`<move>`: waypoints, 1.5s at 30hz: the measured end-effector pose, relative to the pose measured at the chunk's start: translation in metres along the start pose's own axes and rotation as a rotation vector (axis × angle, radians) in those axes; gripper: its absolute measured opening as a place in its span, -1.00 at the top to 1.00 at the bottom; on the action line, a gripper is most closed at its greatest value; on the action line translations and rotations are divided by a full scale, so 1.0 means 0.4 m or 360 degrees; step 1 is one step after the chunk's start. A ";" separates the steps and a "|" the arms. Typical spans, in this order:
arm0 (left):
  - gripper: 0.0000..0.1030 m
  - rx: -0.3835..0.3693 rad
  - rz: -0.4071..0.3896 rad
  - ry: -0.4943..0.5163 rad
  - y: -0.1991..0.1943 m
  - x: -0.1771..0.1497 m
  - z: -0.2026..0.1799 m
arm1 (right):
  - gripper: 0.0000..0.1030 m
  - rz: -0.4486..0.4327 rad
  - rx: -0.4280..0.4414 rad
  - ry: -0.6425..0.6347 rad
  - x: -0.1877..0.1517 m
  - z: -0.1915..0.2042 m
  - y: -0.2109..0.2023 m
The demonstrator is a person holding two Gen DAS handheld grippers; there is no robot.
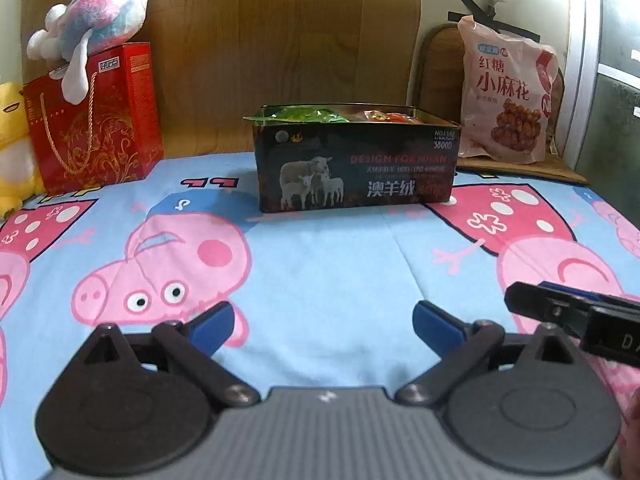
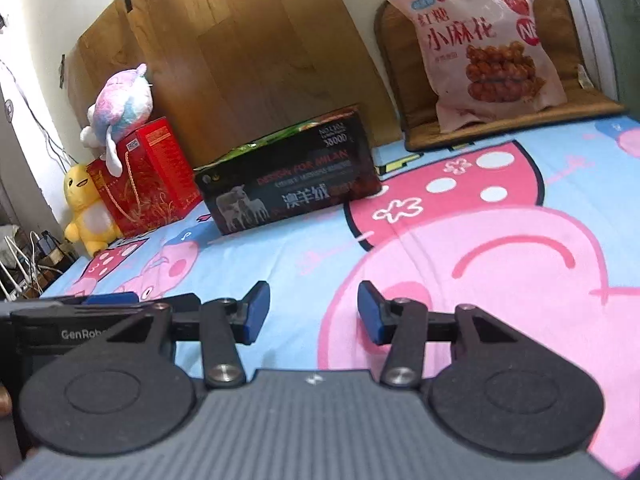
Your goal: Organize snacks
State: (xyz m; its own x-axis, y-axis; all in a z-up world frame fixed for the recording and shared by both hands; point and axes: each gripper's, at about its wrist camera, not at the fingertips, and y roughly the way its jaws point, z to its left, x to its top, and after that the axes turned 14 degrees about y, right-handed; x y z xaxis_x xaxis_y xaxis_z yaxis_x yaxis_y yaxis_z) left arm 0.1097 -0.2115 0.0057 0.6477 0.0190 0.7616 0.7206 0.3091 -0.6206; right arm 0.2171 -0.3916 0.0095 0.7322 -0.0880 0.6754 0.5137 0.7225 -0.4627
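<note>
Two grippers are held low over the cartoon bedsheet (image 1: 320, 256), side by side, and nothing is gripped by either one. The left gripper (image 1: 324, 326) is spread about as wide as it goes, with only sheet showing between its blue pads (image 1: 434, 322). The right gripper (image 2: 314, 312) is parted too, less widely, and it's empty as well.

Everything is best located off the dark box (image 1: 356, 164) with the sheep printed on it. It's parked well ahead of both grippers, close to the wooden board (image 1: 280, 32) behind it, lid off, presumably so packets can be dropped straight in. A green packet (image 1: 304, 114) and an orange packet (image 1: 384, 116) are already seen poking above its rim, so some sorting looks done.

Right of the box, the big pink snack bag (image 1: 508, 92) is propped upright on a brown mat (image 2: 500, 120), well apart from the box. It's probably the next thing to be dealt with, though it looks too large to fit.

Left of the box, a red gift bag (image 1: 96, 116) is stood with a plush toy (image 1: 92, 16) draped on top, and a yellow plush (image 2: 86, 208) is tucked beside that. No loose snacks are seen on the sheet between the grippers and the box.
</note>
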 end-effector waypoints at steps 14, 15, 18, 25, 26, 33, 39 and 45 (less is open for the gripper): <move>-0.99 0.0038 0.0038 -0.0002 0.037 -0.025 -0.011 | -0.04 0.0021 0.0080 0.0034 0.002 -0.009 0.001; -0.99 0.0037 0.0035 -0.0005 0.036 -0.025 -0.010 | -0.05 0.0020 0.0083 0.0037 0.003 -0.010 0.000; -0.99 0.0038 0.0028 -0.0008 0.035 -0.027 -0.010 | -0.06 0.0017 0.0087 0.0044 0.002 -0.011 -0.002; -0.99 0.0037 0.0022 -0.0015 0.035 -0.028 -0.008 | -0.13 0.0010 0.0076 0.0031 0.000 -0.009 -0.005; -0.99 0.0036 0.0020 -0.0020 0.034 -0.029 -0.007 | -0.19 0.0004 0.0075 0.0029 0.000 -0.009 -0.006; -0.99 0.0035 0.0017 -0.0032 0.032 -0.030 -0.006 | -0.26 -0.0003 0.0065 0.0039 0.000 -0.008 -0.007; -0.99 0.0028 0.0014 -0.0027 0.030 -0.030 -0.008 | -0.27 -0.0009 0.0065 0.0051 0.001 -0.009 -0.008; -0.99 0.0030 0.0005 -0.0029 0.028 -0.030 -0.005 | -0.27 -0.0012 0.0066 0.0053 0.000 -0.010 -0.009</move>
State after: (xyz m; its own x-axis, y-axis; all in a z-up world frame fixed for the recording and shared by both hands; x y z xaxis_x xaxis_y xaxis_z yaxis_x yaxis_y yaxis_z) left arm 0.1105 -0.2101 -0.0106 0.6453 0.0374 0.7630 0.7136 0.3270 -0.6195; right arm 0.2171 -0.3971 0.0089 0.7431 -0.1161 0.6590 0.5010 0.7494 -0.4329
